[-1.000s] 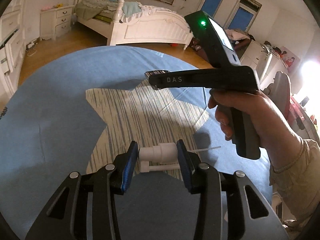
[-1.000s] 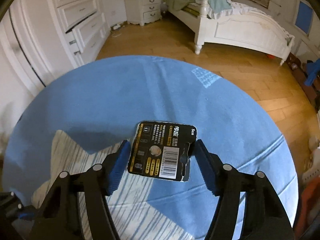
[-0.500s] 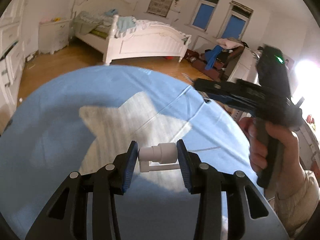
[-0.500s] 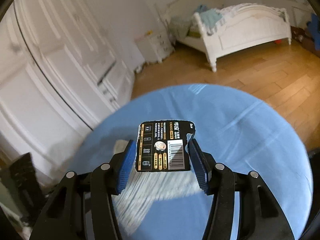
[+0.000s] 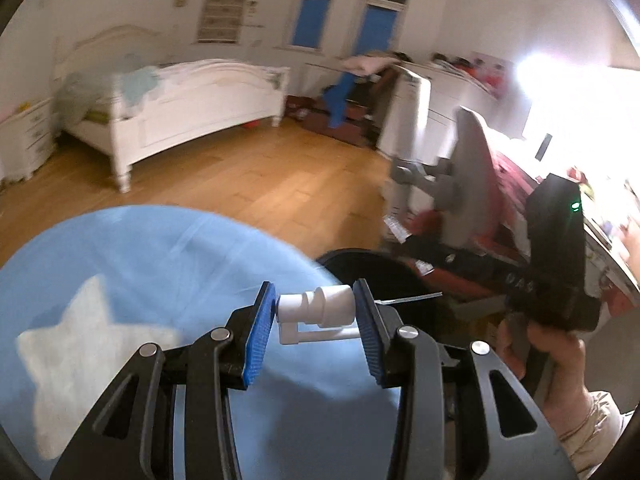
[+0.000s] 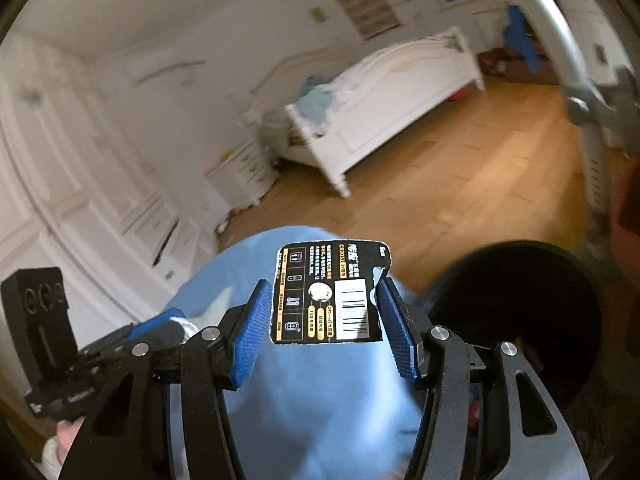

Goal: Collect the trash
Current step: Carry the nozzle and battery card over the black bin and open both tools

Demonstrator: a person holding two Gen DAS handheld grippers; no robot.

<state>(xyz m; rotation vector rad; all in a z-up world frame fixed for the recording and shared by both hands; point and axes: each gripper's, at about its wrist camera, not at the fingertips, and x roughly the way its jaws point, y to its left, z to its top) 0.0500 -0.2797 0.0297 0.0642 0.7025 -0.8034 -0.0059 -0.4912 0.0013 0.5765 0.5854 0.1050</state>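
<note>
My left gripper [image 5: 316,312] is shut on a white plastic spray nozzle [image 5: 320,310] with a thin tube sticking out to the right, held above the edge of the round blue rug [image 5: 160,264]. My right gripper [image 6: 324,308] is shut on a black battery card [image 6: 330,294] with a barcode. A round black bin [image 6: 516,316] stands on the floor just right of the card; in the left wrist view its rim [image 5: 360,258] shows right behind the nozzle. The right gripper's body [image 5: 556,256] shows at the right of the left wrist view.
A white bed [image 5: 188,100] stands across the wooden floor [image 5: 260,184]. A grey chair [image 5: 468,176] and cluttered red bedding [image 5: 516,184] lie at the right. White wardrobes with drawers [image 6: 80,208] line the left. The rug bears a pale star [image 5: 80,352].
Both grippers have swung right, away from the rug's middle toward its edge. The black bin has come into view near both held items. Both grips are unchanged.
</note>
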